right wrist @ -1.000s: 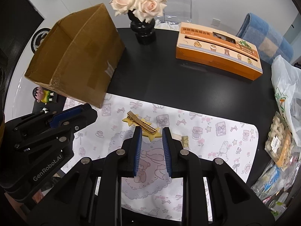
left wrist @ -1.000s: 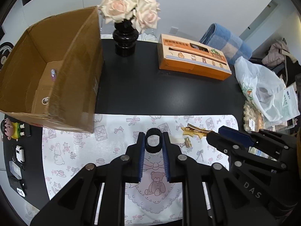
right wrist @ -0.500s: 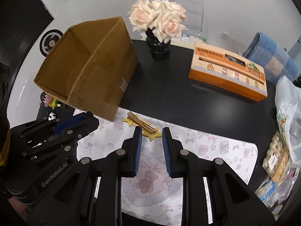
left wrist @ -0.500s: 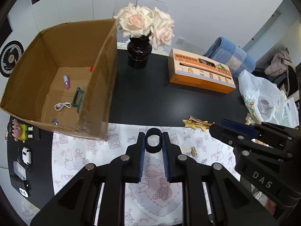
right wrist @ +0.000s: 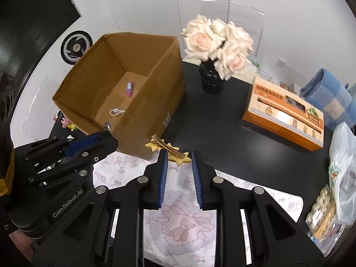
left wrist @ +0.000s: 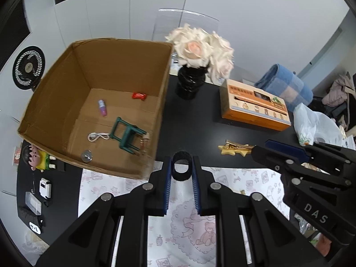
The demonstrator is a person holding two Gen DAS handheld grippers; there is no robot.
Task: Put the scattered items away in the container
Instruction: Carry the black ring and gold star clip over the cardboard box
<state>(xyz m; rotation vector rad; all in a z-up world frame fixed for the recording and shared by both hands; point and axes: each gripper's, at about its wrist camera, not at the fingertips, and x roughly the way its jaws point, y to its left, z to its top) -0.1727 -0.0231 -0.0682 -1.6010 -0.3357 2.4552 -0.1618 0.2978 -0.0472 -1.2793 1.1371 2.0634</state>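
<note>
Cardboard box [left wrist: 55,102], upper left of the left-wrist frame: open-topped. On its floor lie a pink tube [left wrist: 102,108], a red wrapper [left wrist: 139,96], a white cord [left wrist: 98,136], a green toy stool [left wrist: 127,136] and a small silver ball [left wrist: 86,155]. These items already sit in the container.

Left gripper [left wrist: 182,173], lower centre: fingers pinching a black ring [left wrist: 182,169], held just right of the box's near corner, not above the opening. By my reading it is bound for the box.

Right gripper [right wrist: 179,171], lower centre of the right-wrist frame: fingers closed on a yellow star hair clip [right wrist: 168,148], outside the box.

Patterned mat [left wrist: 244,178], lower centre: a small gold piece [left wrist: 242,192] still lies on it.

View differences: the left-wrist frame shows the whole box floor. In the right-wrist frame the near wall hides the stool and wrapper.
</note>
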